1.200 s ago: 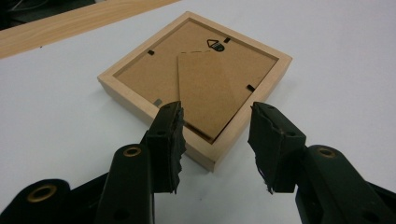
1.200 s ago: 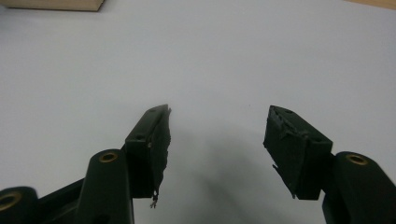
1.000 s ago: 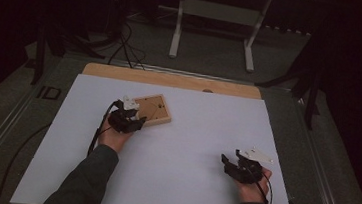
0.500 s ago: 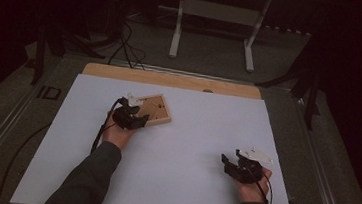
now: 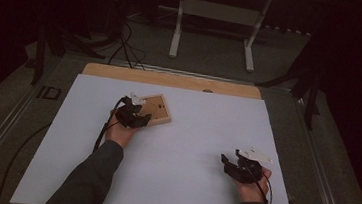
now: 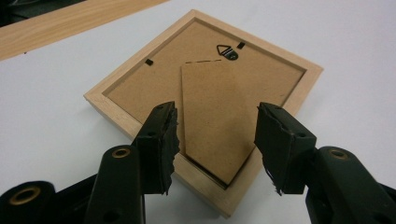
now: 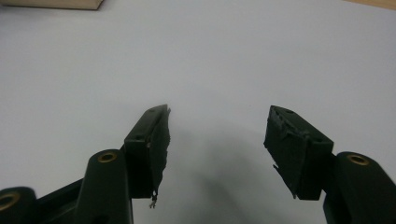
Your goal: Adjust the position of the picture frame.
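1. Dark floor and a white stand's legs lie beyond the worktop (image 5: 189,148), which is covered with a white sheet and shows a strip of bare wood along its far edge.
2. On the left half of that sheet a small wooden picture frame (image 6: 205,100) lies face down, its brown backing board and folded-flat easel stand (image 6: 217,119) turned upward, a small metal hanger near the far edge.
3. The left gripper (image 6: 215,135) hangs over the near corner of the frame. Its fingers (image 6: 161,140) have just been spreading and now stand released, one on each side of the easel stand, with no pad pressing on it.
4. The right gripper (image 7: 217,140) rests well apart on the bare sheet at the right, its fingers likewise released and holding nothing.
5. The step in hand looks like work on the back of the frame, most likely getting hold of the easel stand or the backing.
6. A next move would call for lowering the left fingers around the narrow lower end of the stand, closing gently on the thin board, and perhaps bringing the right gripper across to steady the frame's edge so it does not slide.
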